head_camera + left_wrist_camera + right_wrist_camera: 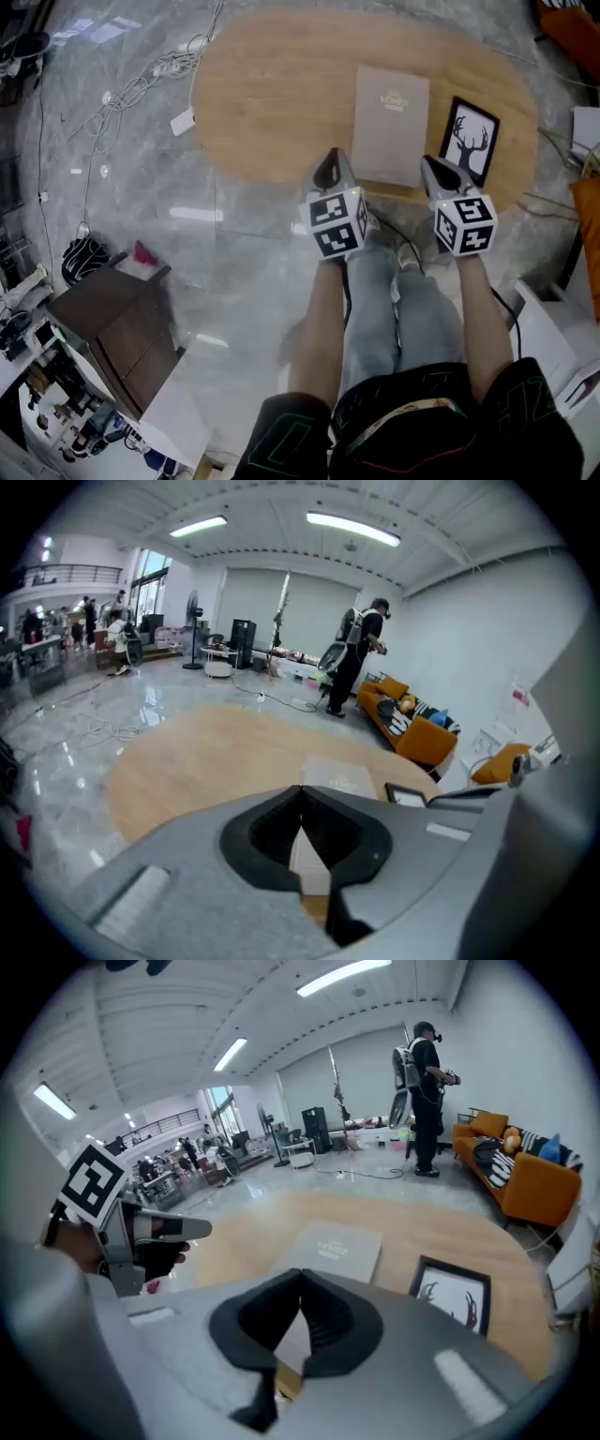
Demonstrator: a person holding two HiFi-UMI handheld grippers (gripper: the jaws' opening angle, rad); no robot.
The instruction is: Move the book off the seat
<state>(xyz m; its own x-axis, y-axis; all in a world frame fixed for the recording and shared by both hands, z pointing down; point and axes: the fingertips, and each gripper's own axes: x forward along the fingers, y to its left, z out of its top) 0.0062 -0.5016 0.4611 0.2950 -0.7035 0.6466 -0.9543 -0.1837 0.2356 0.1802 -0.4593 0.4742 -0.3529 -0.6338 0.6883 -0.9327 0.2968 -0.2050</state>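
A beige book (390, 122) lies flat on the oval wooden seat (272, 94), near its front right edge. My left gripper (328, 169) hovers just left of the book's near corner, jaws shut with nothing between them. My right gripper (436, 171) hangs just right of the book's near edge, also shut and empty. In the left gripper view the book (339, 778) shows beyond the closed left gripper (300, 791). In the right gripper view the book (333, 1246) lies ahead of the closed right gripper (300, 1277).
A black-framed deer picture (469, 139) lies on the seat right of the book. A brown cabinet (117, 328) stands at the lower left, with cables (141, 89) on the shiny floor. An orange sofa (412, 728) and a standing person (356, 658) are far behind.
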